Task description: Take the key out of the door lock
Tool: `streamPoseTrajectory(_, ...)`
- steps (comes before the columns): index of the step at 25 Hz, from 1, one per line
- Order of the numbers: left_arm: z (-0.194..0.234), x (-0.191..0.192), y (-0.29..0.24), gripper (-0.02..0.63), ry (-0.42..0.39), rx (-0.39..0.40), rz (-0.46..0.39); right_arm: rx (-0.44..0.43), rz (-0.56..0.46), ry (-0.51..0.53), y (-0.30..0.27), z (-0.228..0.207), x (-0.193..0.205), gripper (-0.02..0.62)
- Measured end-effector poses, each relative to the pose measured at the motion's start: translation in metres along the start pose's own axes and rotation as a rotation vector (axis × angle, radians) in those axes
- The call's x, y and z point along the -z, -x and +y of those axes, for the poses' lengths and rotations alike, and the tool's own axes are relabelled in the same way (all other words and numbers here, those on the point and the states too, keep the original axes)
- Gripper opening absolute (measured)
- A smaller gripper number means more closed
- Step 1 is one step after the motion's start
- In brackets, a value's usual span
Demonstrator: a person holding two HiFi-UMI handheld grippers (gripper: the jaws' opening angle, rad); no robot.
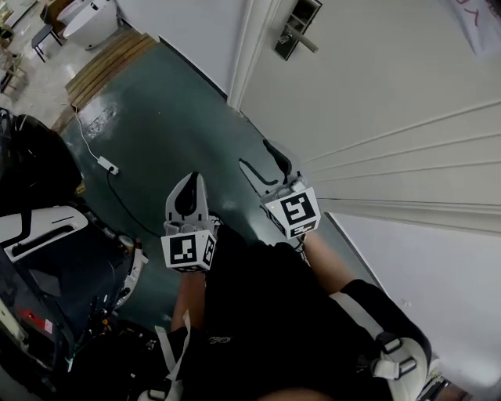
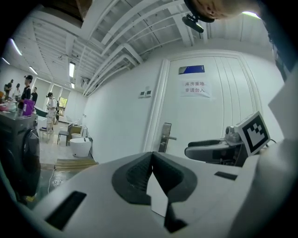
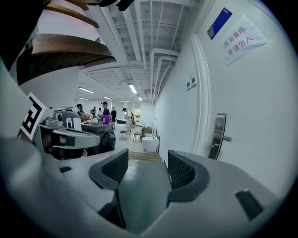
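The key cannot be made out at this range. Its place is judged to be in the dark, upright metal lock plate [image 1: 306, 13] with a silver lever handle [image 1: 304, 41], set close to the frame-side edge of the white panelled door [image 1: 391, 94]. If it is there, its long axis is expected to stand out square from the door face, so a level approach would be called for.

The lock is seen far ahead of both tools and well apart from them. Of the two, the right gripper [image 1: 264, 166] is held nearer the door and is judged the likelier one to be used. Its fingers are spread wide with nothing between them, only dark green painted floor [image 1: 172, 133] being seen through the gap. In the right gripper view the plate lies to the right of that gap and above it, so a swing to the right and upward is needed before any grasp.

The left gripper [image 1: 191, 182] is carried just beside it on the left, its fingers closed together on nothing.
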State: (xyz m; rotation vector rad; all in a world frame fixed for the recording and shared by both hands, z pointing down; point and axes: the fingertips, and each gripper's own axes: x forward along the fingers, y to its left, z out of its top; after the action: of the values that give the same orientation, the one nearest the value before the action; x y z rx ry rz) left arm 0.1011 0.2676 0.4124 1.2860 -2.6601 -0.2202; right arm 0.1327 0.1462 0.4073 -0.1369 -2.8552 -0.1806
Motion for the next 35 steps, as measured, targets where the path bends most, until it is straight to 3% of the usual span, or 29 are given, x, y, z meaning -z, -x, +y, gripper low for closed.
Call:
streamPoseTrajectory(9, 0.048, -0.004, -0.016, 0.023, 0.014, 0.054, 0.026, 0.023, 0.009, 0.019, -0.046, 0.025, -0.013, 0.275)
streamPoseTrajectory(19, 0.063, 0.002, -0.057, 0.023, 0.038, 0.101, 0.064, 0.084, -0.018, -0.077, -0.085, -0.010, -0.019, 0.275)
streamPoseTrajectory(28, 0.073, -0.026, -0.153, 0.023, -0.036, 0.191, 0.076, 0.189, -0.061, -0.154, -0.135, -0.094, -0.032, 0.273)
streamPoseTrajectory(35, 0.058, -0.037, -0.249, 0.023, -0.065, 0.311, 0.116, 0.289, -0.042, -0.251, -0.163, -0.166, -0.027, 0.270)
